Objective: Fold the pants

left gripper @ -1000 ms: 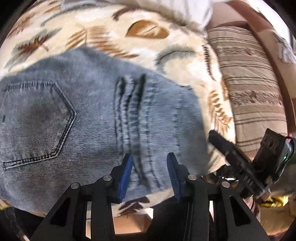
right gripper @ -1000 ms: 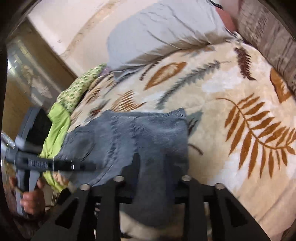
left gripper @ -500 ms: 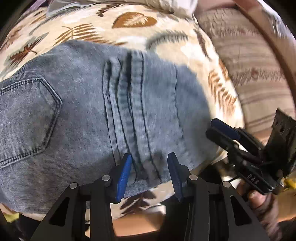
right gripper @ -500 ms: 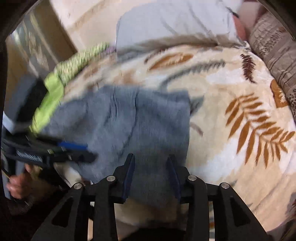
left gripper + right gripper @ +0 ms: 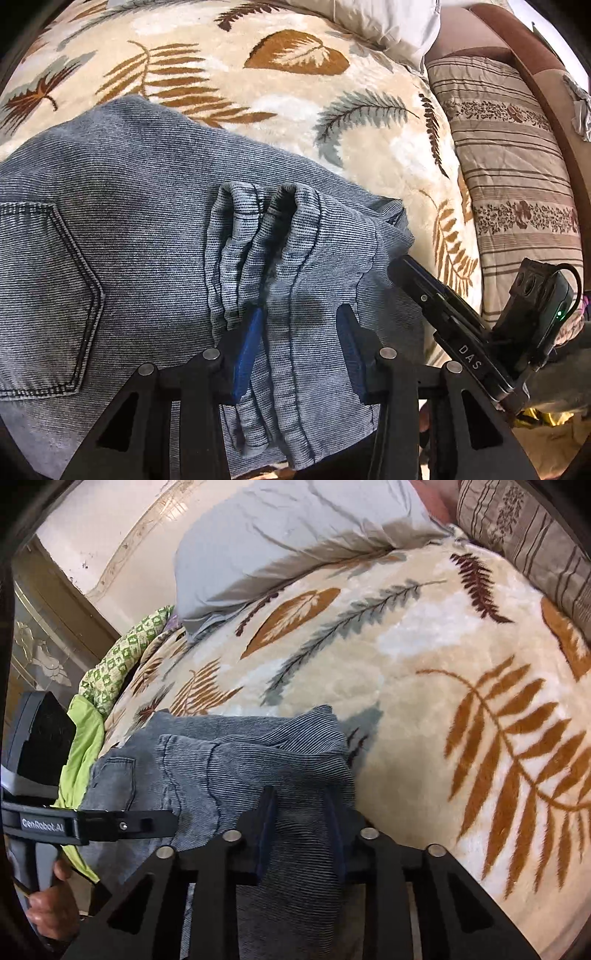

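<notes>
Grey-blue jeans (image 5: 140,229) lie folded on a cream leaf-print blanket (image 5: 258,92), back pocket up at the left. My left gripper (image 5: 299,321) is open, its blue pads either side of a bunched ridge of denim near the front edge of the jeans. My right gripper (image 5: 301,814) has its jaws around the right end of the jeans (image 5: 236,760), with denim between the fingers; they look open. The right gripper also shows in the left wrist view (image 5: 410,269), touching the jeans' right edge. The left gripper shows at the left of the right wrist view (image 5: 162,825).
A grey pillow (image 5: 295,535) lies at the head of the bed. A striped brown cushion (image 5: 509,177) runs along the right side. Green cloths (image 5: 110,675) lie at the bed's left edge. The blanket stretches bare to the right of the jeans.
Both grippers have pushed in over the jeans. The denim has bunched into taller ridges between my left fingers, and the right gripper now reaches the jeans' right edge.
</notes>
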The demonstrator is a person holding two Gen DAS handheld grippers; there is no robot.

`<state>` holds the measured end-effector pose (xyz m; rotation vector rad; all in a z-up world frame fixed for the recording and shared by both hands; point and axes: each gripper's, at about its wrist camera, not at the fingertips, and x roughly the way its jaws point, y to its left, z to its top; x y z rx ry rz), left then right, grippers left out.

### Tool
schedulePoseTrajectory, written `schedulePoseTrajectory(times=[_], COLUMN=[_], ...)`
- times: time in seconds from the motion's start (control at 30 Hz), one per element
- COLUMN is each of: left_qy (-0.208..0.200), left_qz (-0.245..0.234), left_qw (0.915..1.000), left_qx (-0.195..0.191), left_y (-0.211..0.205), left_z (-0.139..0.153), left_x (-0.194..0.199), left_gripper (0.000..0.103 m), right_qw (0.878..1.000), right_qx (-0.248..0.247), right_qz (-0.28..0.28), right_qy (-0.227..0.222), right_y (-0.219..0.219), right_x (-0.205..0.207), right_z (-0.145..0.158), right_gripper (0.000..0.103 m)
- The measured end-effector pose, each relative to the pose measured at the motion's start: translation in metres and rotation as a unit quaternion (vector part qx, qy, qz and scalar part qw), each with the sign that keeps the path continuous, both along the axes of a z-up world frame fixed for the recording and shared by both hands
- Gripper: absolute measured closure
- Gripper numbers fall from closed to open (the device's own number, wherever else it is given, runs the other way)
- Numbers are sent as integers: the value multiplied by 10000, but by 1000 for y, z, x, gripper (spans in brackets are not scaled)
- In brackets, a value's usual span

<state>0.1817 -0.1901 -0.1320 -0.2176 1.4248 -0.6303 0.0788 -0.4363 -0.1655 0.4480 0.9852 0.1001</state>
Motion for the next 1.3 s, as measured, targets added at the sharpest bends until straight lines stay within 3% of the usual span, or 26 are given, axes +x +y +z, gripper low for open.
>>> schedulePoseTrajectory(times=[0.17, 0.27, 0.33, 0.4, 0.47, 0.57, 0.73, 0.9, 1.07, 1.13, 1.27, 1.3], left_qy=[365, 184, 158, 232, 277, 161, 180, 356, 505, 547, 581, 592], left_qz=[192, 403, 612, 800, 1052, 1451, 2318, 2913, 3007, 2988, 2954, 2951], left_qw=[9984, 9980, 9964, 9940, 9903, 9860, 9683, 9473, 9432, 9435, 9444, 9445], left_qx=[-380, -452, -559, -708, -863, -806, -918, -1288, -1317, -1327, -1319, -1318], left_y=[25, 62, 102, 136, 183, 253, 367, 449, 479, 480, 482, 480], left_z=[1, 18, 29, 35, 40, 49, 47, 28, 6, 0, -8, -9], left_x=[14, 14, 17, 17, 20, 21, 16, -4, -17, -16, -11, -9], left_gripper=[63, 62, 62, 61, 59, 56, 52, 51, 51, 51, 51, 51], right_qw=[9971, 9931, 9910, 9895, 9869, 9777, 9431, 9079, 8626, 8438, 7954, 7910], right_qx=[-761, -1131, -1237, -1262, -1248, -1219, -1322, -1743, -2578, -2964, -3827, -3809], right_qz=[56, 124, 286, 513, 887, 1640, 3011, 3779, 4305, 4406, 4544, 4604], right_qy=[13, -269, -422, -493, -508, -488, -498, -507, -637, -777, -1199, -1314], right_y=[19, 40, 63, 88, 123, 191, 314, 404, 467, 485, 502, 501], right_x=[0, -6, -5, -2, 4, 12, 17, 15, 5, 0, -10, -11], right_z=[17, 37, 53, 61, 68, 71, 70, 51, 20, 9, -14, -13], right_gripper=[70, 60, 53, 52, 43, 41, 35, 34, 32, 25, 22, 24])
